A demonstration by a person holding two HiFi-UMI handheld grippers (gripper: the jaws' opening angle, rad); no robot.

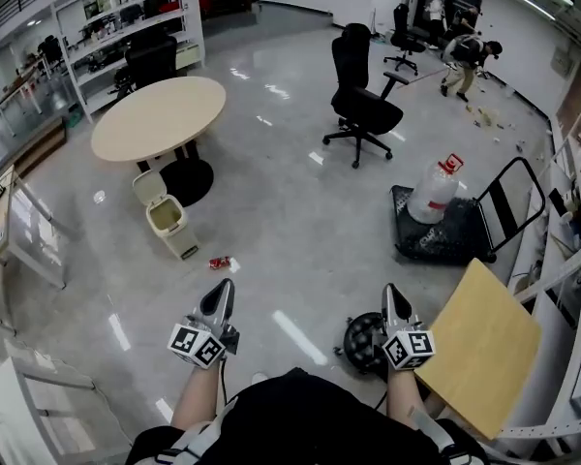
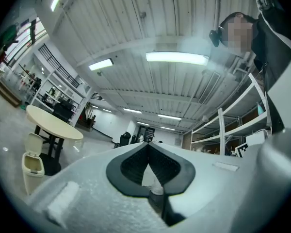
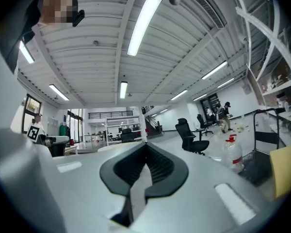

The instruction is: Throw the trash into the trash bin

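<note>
Grey polished floor [image 1: 290,211]: carries every item below.

Round bench [image 1: 160,114]: pale top on a dark pedestal, far left; top bare.

Office chair [image 1: 363,105]: black, on castors, far centre.

Flatbed cart [image 1: 445,235]: black deck with an upright handle, right of centre.

Wooden board [image 1: 484,347]: light brown, tilted, near right.

Water jug [image 1: 434,192]: large and clear with a red cap, standing on the cart's deck.

Trash bin [image 1: 169,223]: cream, lid tipped up and open, on the floor just beside the bench's base, on its near side.

Left tool [image 1: 223,285]: near, left of centre, held out over the floor; its own view shows the jaw tips meeting with nothing between them.

Right tool [image 1: 394,290]: near, right of centre, level with the left one; jaws pressed together, empty. A dark round object [image 1: 363,342] sits on the floor just to its left.

Trash [image 1: 219,263]: small red-and-white piece lying on the floor, near the bin's right side but not touching it, between the bin and the left tool, held by neither tool
</note>
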